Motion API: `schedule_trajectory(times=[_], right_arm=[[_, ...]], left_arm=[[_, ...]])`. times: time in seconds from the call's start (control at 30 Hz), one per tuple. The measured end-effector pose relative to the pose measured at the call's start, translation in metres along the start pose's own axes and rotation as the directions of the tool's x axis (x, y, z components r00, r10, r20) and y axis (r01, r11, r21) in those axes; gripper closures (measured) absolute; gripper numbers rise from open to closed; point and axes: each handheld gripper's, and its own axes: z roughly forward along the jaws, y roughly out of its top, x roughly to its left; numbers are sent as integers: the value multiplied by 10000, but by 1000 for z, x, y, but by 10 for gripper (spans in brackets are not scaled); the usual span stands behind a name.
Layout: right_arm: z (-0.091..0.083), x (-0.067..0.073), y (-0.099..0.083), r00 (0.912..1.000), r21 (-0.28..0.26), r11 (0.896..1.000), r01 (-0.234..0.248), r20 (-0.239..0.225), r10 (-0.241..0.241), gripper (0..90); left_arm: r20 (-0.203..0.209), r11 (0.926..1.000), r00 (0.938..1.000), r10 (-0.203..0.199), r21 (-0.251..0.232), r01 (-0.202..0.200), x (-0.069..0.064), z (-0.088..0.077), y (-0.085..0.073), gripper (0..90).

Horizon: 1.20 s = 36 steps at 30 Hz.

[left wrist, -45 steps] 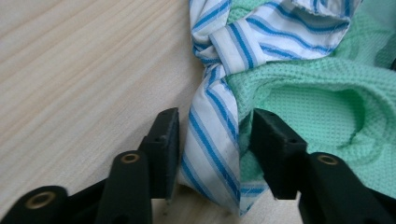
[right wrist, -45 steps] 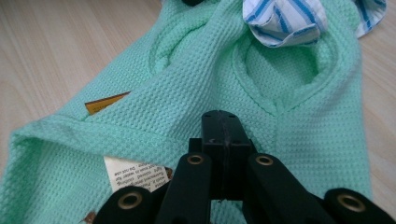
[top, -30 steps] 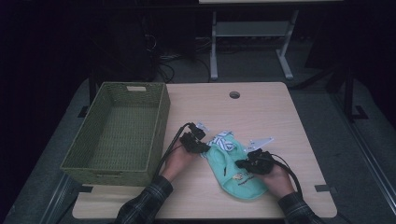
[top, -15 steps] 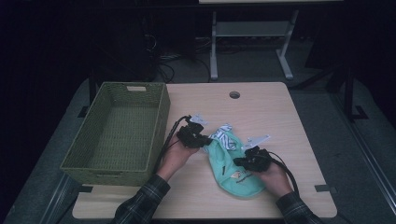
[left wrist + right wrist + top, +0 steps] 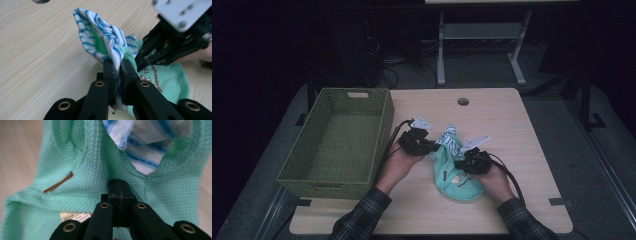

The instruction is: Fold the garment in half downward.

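Striped cloth [image 5: 105, 42]: a white cloth with blue stripes and some green, bunched and standing up off the table; its lower edge is pinched between the jaws of the left gripper, and the rest fans out above and beyond the jaw tips. In the high view the striped cloth [image 5: 451, 139] sits between the two grippers, at the far end of the green cloth.
Green cloth [image 5: 82, 165]: a mint waffle-weave cloth with brown lettering and a sewn label; in the high view it lies on the table [image 5: 512, 125] in front of the person, right of the basket, reaching from the striped cloth back toward the table's near edge.
Left gripper [image 5: 117, 72]: clenched on the striped cloth, fabric visibly trapped between its two pads. In the high view it is just left of the striped cloth, held in the left hand [image 5: 398, 165].
Right gripper [image 5: 119, 195]: jaws pressed fully together, tips against the green cloth; whether a fold is caught between them cannot be told. In the high view the right gripper [image 5: 472, 161] lies over the green cloth, just right of the striped one.
Grippers together: close beside each other, the right one's jaws next to the left one's in the left gripper view.
Basket [image 5: 382, 125]: green woven, on the table's left side, apart from both cloths.
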Motion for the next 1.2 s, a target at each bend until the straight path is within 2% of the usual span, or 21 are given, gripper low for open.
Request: schedule_trajectory(times=[0.13,0.37,0.4,0.6,0.77,1.03,1.2], right_arm=[[-19,-2,-5,9999,-255,9996,-80,63,82,897],[-42,-1,-33,9999,-92,9999,-76,78,77,897],[-46,0,-37,9998,-92,9998,-157,134,158,897],[-66,6,-62,9992,-62,9995,-319,230,321,897],[-67,5,-75,9984,168,9984,-540,193,537,898],[-64,4,-74,9982,279,9979,-587,165,583,898],[-62,4,-72,9985,292,9982,-528,160,524,898]], left_arm=[[-23,9999,10000,-96,63,96,3,3,-3,844],[-149,9998,9998,-104,141,106,4,2,-5,844],[-181,9997,9998,-13,229,17,5,2,-5,844],[-301,9997,9995,-103,235,110,8,1,-7,844],[-382,9994,9992,-68,333,81,9,1,-8,844],[-398,9995,9992,-56,316,68,9,0,-8,844],[-177,9994,9996,231,266,-226,1,-2,-2,844]])
